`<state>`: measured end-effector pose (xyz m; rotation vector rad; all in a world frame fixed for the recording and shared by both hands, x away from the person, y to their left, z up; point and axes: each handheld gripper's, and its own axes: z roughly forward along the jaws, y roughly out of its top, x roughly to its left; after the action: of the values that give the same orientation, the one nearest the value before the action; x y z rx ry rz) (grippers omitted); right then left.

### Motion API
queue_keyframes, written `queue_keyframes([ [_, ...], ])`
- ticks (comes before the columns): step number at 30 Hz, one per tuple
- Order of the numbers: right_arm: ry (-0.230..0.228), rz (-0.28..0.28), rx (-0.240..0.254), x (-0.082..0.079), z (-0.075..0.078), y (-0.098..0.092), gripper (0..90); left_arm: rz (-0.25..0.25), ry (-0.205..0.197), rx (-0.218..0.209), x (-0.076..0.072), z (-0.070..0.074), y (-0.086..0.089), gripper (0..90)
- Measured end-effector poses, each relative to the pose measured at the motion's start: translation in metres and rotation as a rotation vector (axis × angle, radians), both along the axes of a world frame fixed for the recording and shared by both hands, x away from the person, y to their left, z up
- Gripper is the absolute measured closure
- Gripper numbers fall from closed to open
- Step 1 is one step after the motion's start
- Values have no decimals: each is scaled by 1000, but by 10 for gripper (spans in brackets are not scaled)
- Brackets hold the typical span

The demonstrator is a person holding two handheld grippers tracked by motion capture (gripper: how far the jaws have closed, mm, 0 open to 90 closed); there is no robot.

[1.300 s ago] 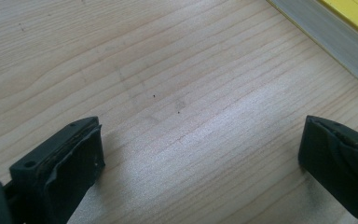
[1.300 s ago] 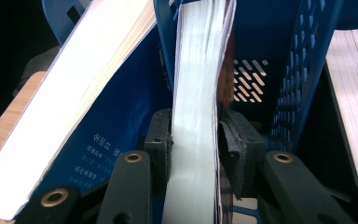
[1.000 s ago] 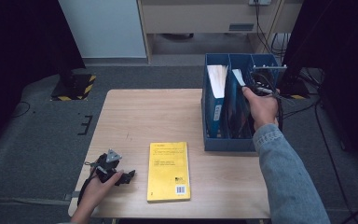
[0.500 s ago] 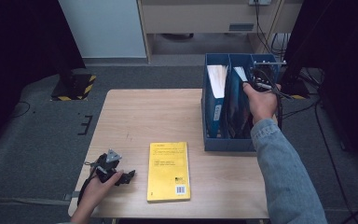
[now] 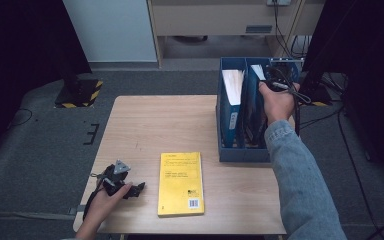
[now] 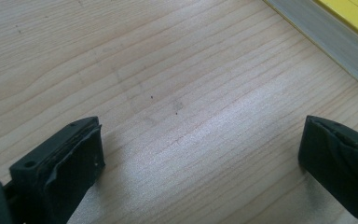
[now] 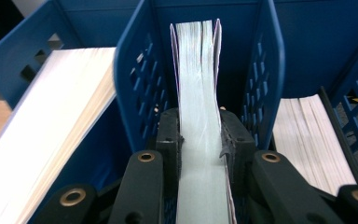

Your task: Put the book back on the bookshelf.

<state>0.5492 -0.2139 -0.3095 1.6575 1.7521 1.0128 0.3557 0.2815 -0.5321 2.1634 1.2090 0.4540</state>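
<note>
Right gripper view — jaws clamp book (image 7: 199, 93) | high view — hand (image 5: 278, 102) hides it

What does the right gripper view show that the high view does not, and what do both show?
Right gripper view: the jaws of the right gripper pressed on both sides of a book in the middle slot, and a third book in the next slot.

High view: the yellow book flat on the table, and the left gripper.

Both: the blue file rack.
</note>
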Motion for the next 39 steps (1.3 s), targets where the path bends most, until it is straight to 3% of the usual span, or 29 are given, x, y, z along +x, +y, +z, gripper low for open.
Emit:
queue_keyframes([
  [9, -22, -30, -26, 6, -12, 0, 728, -2, 1, 0, 0, 0, 0, 0],
  [17, -26, -54, 8, 3, -20, -2, 717, 0, 1, 0, 0, 0, -1, 0],
  [22, -38, -24, 33, 1, -18, -4, 653, -2, 1, 1, 0, 0, -1, 0],
  [27, -6, 14, 68, -3, -15, -7, 614, -2, 2, 2, 0, 0, -1, 0],
  [31, -4, 45, 58, -7, -13, -8, 606, -2, 1, 1, 0, 0, -1, 0],
  [39, 3, 97, 105, -14, -13, -3, 606, -3, 2, 2, 0, 0, -1, 0],
])
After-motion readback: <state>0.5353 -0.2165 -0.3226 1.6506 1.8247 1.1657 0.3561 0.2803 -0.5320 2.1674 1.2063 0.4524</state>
